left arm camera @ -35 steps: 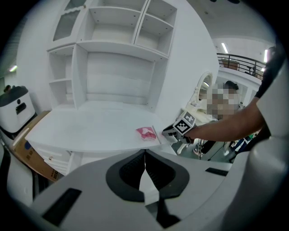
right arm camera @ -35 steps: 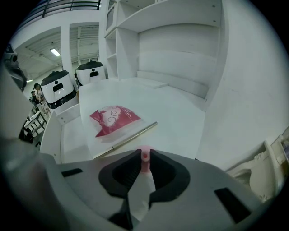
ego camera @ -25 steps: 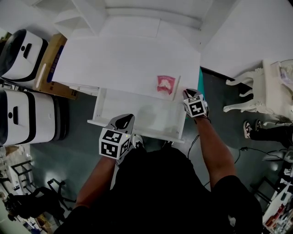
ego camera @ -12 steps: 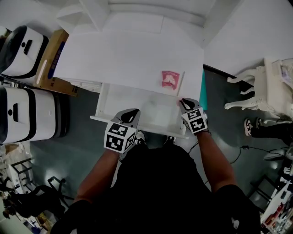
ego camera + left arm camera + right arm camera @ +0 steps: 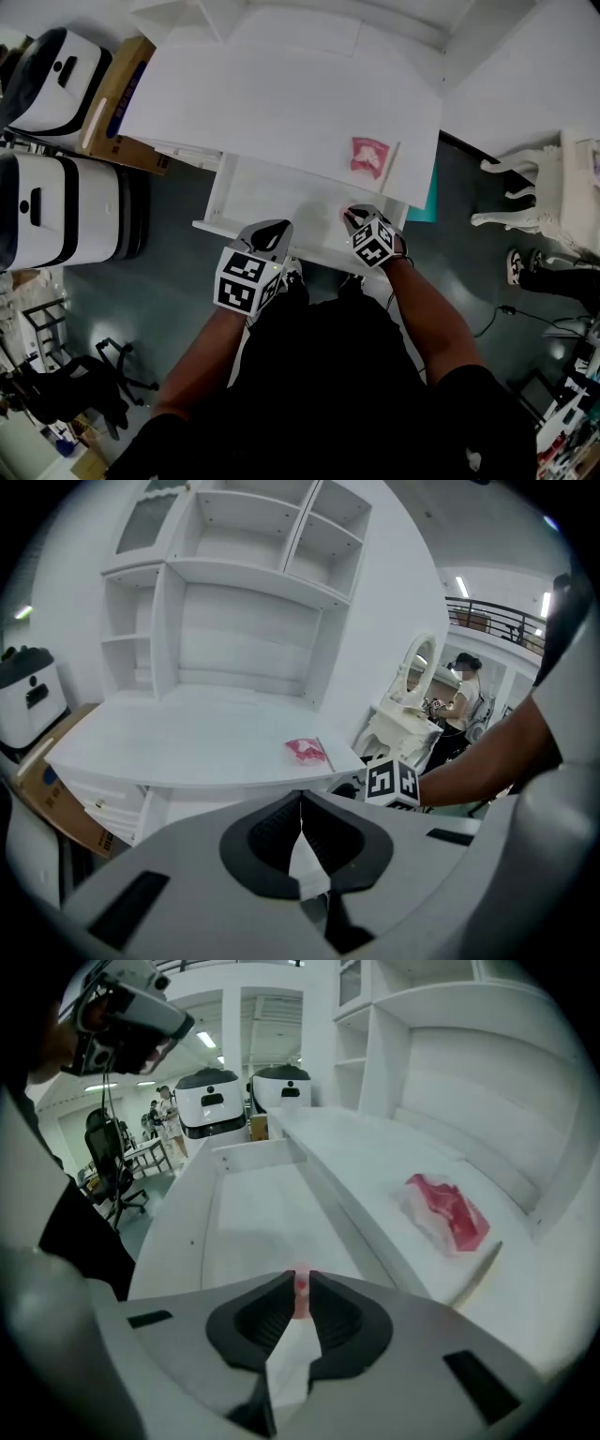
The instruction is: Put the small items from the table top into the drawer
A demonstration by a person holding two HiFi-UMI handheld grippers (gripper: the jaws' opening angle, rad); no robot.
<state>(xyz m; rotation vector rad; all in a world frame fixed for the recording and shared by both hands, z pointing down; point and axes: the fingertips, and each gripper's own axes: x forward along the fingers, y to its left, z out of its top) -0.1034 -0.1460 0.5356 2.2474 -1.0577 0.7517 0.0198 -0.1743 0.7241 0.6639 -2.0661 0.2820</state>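
Over drawer [image 5: 267, 192], right gripper [image 5: 353, 215] around pink item [image 5: 301, 1285]

Left gripper [image 5: 300, 804]: jaws pressed together, nothing between them; points toward the far side, marker cube up. Left forearm [image 5: 200, 364] bare, reaching forward from the body. Right gripper [image 5: 354, 217]: jaws nipped on a small pink item [image 5: 300, 1286], tips angled far and left. Right forearm [image 5: 427, 311] bare, slanting in from the right.
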